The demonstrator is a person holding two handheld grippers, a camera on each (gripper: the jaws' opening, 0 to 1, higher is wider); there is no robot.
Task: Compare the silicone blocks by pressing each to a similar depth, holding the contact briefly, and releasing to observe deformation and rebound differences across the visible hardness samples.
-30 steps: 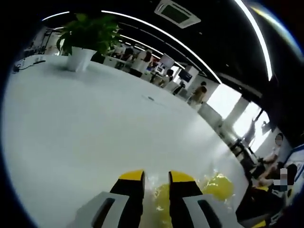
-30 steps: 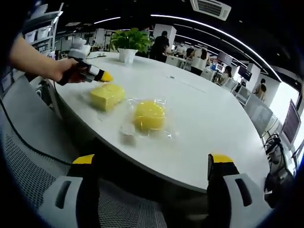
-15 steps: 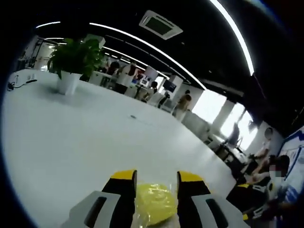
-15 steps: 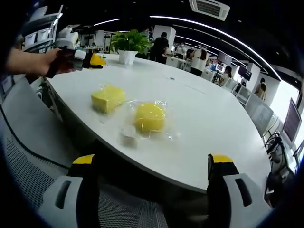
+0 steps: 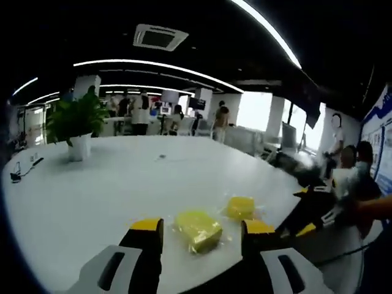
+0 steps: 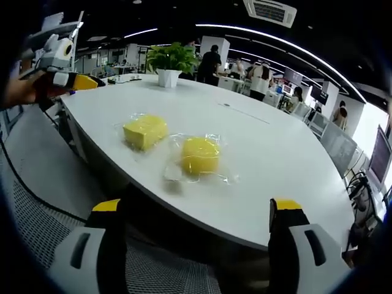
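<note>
The right gripper [image 6: 195, 214] has its yellow-tipped jaws spread wide with nothing between them, held off the near edge of the white table [image 6: 269, 153]. The left gripper [image 5: 201, 228] is likewise spread and empty, raised above the table edge. From its own view, a square yellow silicone block [image 5: 198, 228] in clear wrap appears between the jaws but lies on the table beyond them, untouched; a second, rounder yellow silicone block [image 5: 241, 207] sits near it, farther off.

The right gripper view gives the pair side by side: the square block [image 6: 145, 131] to the left, the rounder one [image 6: 199, 154] just beside it, their clear wrappers touching or nearly so. That view also catches the left gripper [image 6: 78, 81] from the side, held in a hand [image 6: 21, 90] at the far left, well apart from both blocks. The left gripper view shows a person [image 5: 343, 184] seated off the table's far side.

A potted plant [image 6: 168, 61] stands far back on the table. Behind it lies an open office with people standing, strip lights and a ceiling vent [image 6: 270, 10].
</note>
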